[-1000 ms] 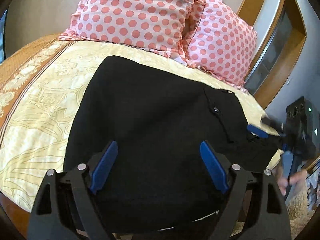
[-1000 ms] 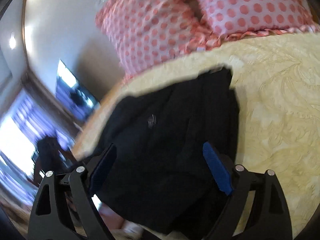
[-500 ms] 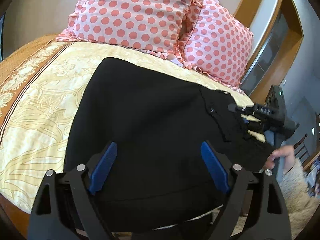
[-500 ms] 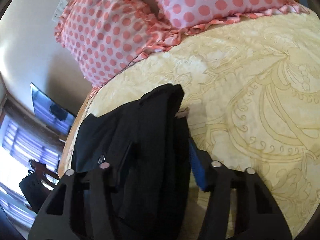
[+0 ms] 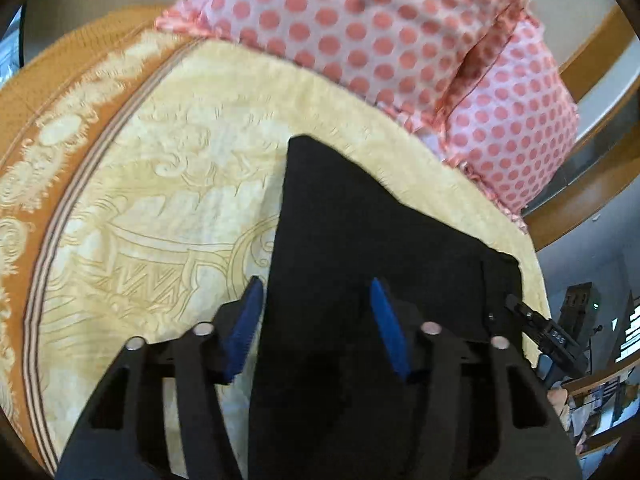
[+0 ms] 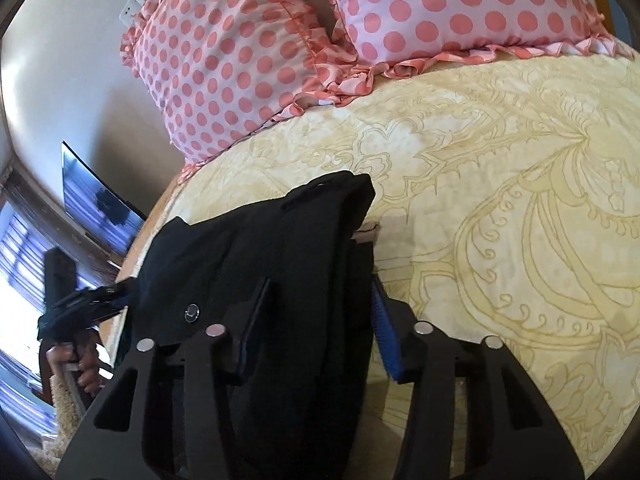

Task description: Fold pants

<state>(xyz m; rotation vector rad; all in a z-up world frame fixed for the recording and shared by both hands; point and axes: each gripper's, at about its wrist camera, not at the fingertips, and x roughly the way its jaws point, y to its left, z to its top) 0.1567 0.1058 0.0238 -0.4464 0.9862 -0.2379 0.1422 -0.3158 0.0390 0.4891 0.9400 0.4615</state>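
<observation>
Black pants [image 5: 360, 248] lie folded on a cream patterned bedspread [image 5: 160, 200]. In the left wrist view my left gripper [image 5: 316, 308] has narrowed its blue pads around the left edge of the pants fabric, which fills the gap between them. The right gripper shows at the pants' far right corner [image 5: 536, 324]. In the right wrist view my right gripper [image 6: 316, 312] is shut on a thick bunch of the pants' waistband end [image 6: 304, 248], near a metal button [image 6: 192, 313]. The left gripper shows at the left, in a hand [image 6: 76, 308].
Two pink pillows with red dots [image 5: 380, 40] [image 6: 280, 48] rest at the head of the bed. An orange border [image 5: 36, 120] edges the bedspread at the left. A wooden headboard [image 5: 592, 208] and a wall television [image 6: 92, 208] lie beyond the bed.
My left gripper has moved left to the pants' left edge and closed in on the fabric. My right gripper, shut on the waistband since half a second ago, holds it about the same.
</observation>
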